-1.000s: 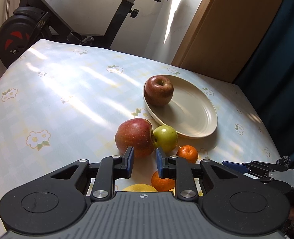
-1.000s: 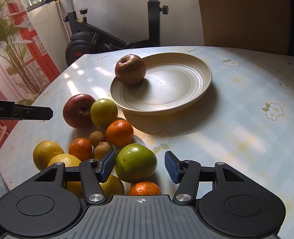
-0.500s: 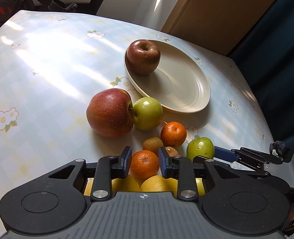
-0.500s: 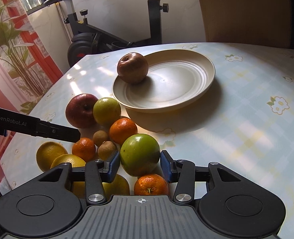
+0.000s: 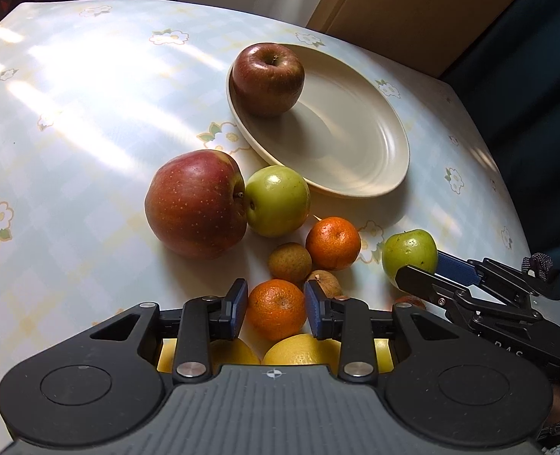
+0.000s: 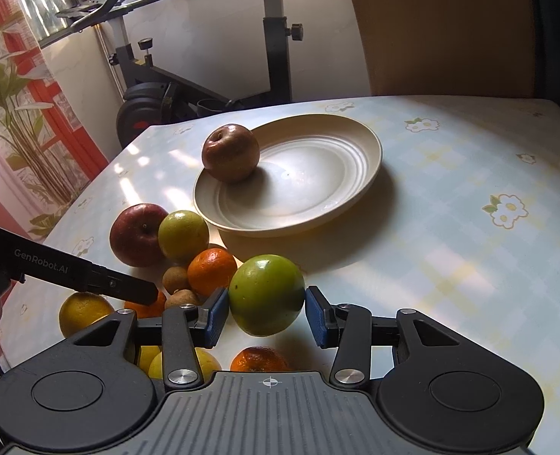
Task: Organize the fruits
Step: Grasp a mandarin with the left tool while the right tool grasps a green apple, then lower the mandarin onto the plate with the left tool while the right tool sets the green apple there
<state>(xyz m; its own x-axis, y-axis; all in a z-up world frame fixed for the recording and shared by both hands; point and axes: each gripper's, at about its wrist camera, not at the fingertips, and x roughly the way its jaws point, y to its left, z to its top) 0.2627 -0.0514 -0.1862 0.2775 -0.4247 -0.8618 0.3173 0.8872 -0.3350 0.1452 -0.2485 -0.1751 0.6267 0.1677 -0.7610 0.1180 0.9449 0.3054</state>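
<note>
A cream plate (image 5: 356, 144) (image 6: 318, 174) holds one dark red apple (image 5: 268, 79) (image 6: 230, 152). Beside it on the table lie a big red apple (image 5: 196, 203), a green apple (image 5: 278, 201), tangerines, small brown fruits and yellow lemons. My left gripper (image 5: 276, 307) straddles a small tangerine (image 5: 277, 309), jaws close on both sides, grip not certain. My right gripper (image 6: 266, 313) is shut on a green apple (image 6: 266, 294) (image 5: 409, 254), lifted slightly off the table.
The table has a flowered blue cloth (image 6: 469, 227). An exercise bike (image 6: 204, 76) stands beyond the far edge, a wooden panel (image 6: 443, 26) at the back. More citrus (image 6: 84, 311) lies under my grippers.
The left gripper moved down and back onto the small tangerine, jaws around it. The right gripper closed on the green apple and raised it slightly.
</note>
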